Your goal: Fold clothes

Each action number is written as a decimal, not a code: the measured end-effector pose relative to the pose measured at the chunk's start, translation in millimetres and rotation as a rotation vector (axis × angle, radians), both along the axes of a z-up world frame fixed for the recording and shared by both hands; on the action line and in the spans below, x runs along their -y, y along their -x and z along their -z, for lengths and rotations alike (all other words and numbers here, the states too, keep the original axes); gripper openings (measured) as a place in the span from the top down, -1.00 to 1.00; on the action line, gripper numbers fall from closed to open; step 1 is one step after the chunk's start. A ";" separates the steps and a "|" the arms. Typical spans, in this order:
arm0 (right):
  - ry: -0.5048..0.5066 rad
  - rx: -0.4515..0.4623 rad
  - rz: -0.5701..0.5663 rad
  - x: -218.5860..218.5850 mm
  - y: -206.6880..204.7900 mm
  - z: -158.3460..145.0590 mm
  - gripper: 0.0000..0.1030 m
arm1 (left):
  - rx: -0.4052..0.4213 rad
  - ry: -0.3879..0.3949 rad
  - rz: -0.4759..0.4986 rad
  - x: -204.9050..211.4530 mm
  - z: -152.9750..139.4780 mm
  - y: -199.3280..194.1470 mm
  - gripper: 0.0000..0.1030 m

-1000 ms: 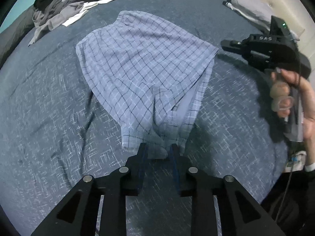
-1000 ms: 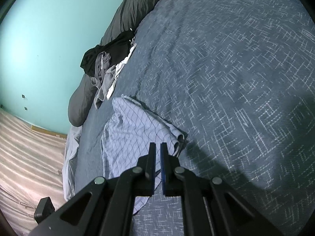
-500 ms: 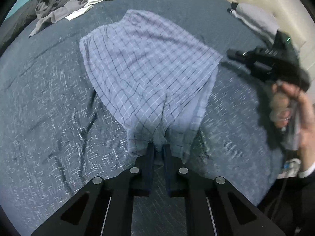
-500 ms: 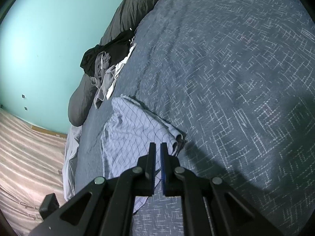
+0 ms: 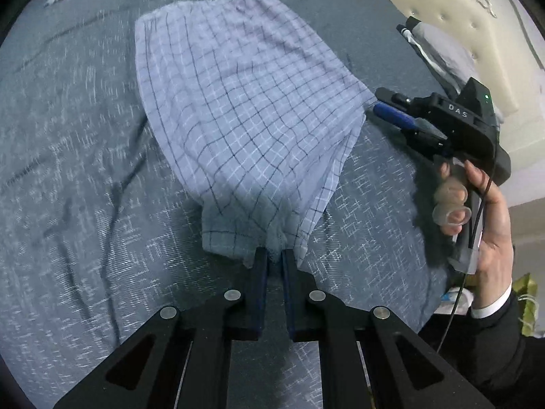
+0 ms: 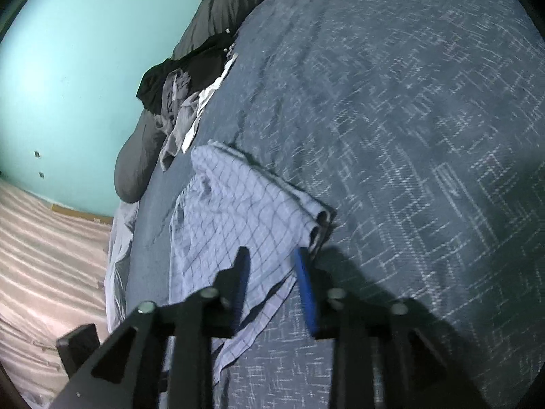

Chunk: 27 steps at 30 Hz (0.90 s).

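Light blue checked shorts (image 5: 238, 102) lie spread on the dark blue bedspread (image 5: 85, 204). My left gripper (image 5: 275, 255) is shut on the near hem, which bunches between its fingers. In the same view my right gripper (image 5: 377, 100), held by a hand (image 5: 490, 211), points at the shorts' right edge with its jaws apart. In the right wrist view the right gripper (image 6: 272, 255) is open and straddles a corner of the shorts (image 6: 245, 211), with cloth lying between its fingers. Whether the pads touch the cloth I cannot tell.
A pile of dark and grey clothes (image 6: 184, 95) sits at the far side of the bed beside a dark duvet (image 6: 136, 170). A grey pillow (image 5: 439, 47) leans against the tufted headboard (image 5: 477, 17). Beyond the bed edge are a teal wall (image 6: 68, 51) and wooden floor (image 6: 41, 255).
The left gripper shut on the shorts' hem and drew it nearer. The right gripper, shut before, has opened and moved in onto the shorts' right corner.
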State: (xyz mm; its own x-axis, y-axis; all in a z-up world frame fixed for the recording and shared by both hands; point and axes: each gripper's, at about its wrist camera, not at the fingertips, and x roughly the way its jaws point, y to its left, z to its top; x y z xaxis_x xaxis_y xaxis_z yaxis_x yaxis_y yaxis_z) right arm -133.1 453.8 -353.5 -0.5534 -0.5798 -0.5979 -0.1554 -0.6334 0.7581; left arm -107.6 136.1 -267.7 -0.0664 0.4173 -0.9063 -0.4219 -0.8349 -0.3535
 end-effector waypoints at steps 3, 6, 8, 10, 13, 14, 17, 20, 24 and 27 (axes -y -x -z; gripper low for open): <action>-0.004 0.001 0.031 -7.0 -0.5 1.0 0.41 | 0.013 0.001 -0.004 -0.5 4.0 0.9 0.81; 0.006 -0.003 0.064 -14.4 0.1 2.4 0.41 | 0.013 -0.001 -0.005 1.3 0.9 1.4 0.79; 0.013 -0.004 0.083 -18.1 1.6 3.2 0.41 | 0.006 -0.003 -0.004 2.4 -3.8 1.0 0.76; 0.025 -0.004 0.098 -20.3 2.9 4.3 0.41 | -0.007 -0.015 -0.013 6.8 -10.3 1.6 0.66; 0.024 -0.006 0.106 -20.8 3.5 4.9 0.41 | -0.028 -0.035 -0.031 15.7 -18.8 3.6 0.54; 0.021 -0.008 0.106 -20.6 3.6 4.7 0.41 | -0.032 -0.031 -0.034 16.7 -18.4 4.8 0.54; 0.010 -0.017 0.104 -19.5 4.0 3.9 0.41 | -0.037 -0.022 -0.041 17.9 -14.6 8.0 0.53; 0.005 -0.027 0.096 -17.4 5.2 3.4 0.45 | -0.030 -0.017 -0.041 15.9 -5.9 10.7 0.53; -0.002 -0.036 0.080 -14.0 8.0 3.4 0.59 | -0.024 0.013 -0.024 10.3 6.5 8.1 0.53; -0.007 -0.034 0.072 -11.1 10.0 4.8 0.62 | -0.012 0.033 -0.012 4.3 17.9 6.7 0.53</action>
